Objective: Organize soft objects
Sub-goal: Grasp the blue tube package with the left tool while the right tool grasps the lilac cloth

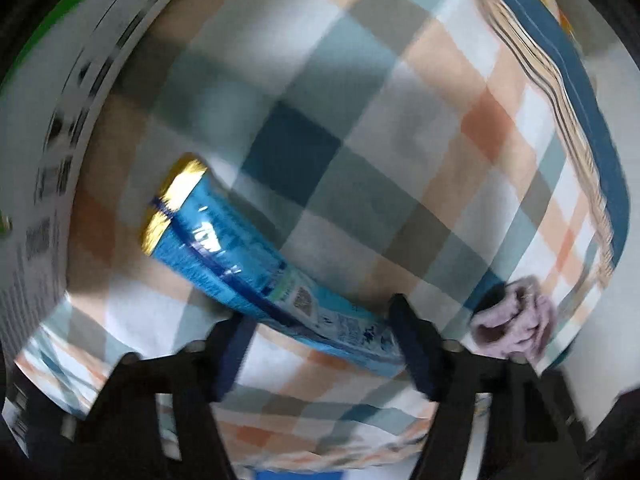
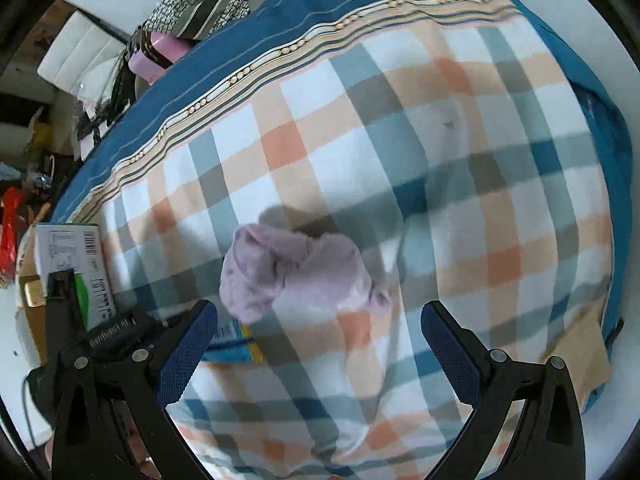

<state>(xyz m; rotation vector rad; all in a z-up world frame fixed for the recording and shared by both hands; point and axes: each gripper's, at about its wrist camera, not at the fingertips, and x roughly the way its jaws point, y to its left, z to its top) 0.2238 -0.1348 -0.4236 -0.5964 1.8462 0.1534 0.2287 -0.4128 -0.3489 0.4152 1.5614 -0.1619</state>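
A blue plastic packet (image 1: 240,256) with a gold end lies slanted on the checked bedsheet (image 1: 360,140). My left gripper (image 1: 320,328) straddles its lower end, and both blue pads touch its sides. A crumpled mauve cloth (image 1: 516,324) lies just right of that gripper. In the right wrist view the same mauve cloth (image 2: 296,272) sits on the sheet, just beyond my right gripper (image 2: 320,332). That gripper points straight down, open wide, with nothing between its fingers. A corner of the blue packet (image 2: 234,338) shows by its left finger.
A white printed box (image 2: 68,256) with a green patch stands at the bed's left edge, also seen as a blurred box (image 1: 36,168). The sheet's dark blue border (image 2: 280,28) runs along the far side. Clutter, a pink case (image 2: 160,54) and a white chair (image 2: 80,56) lie beyond.
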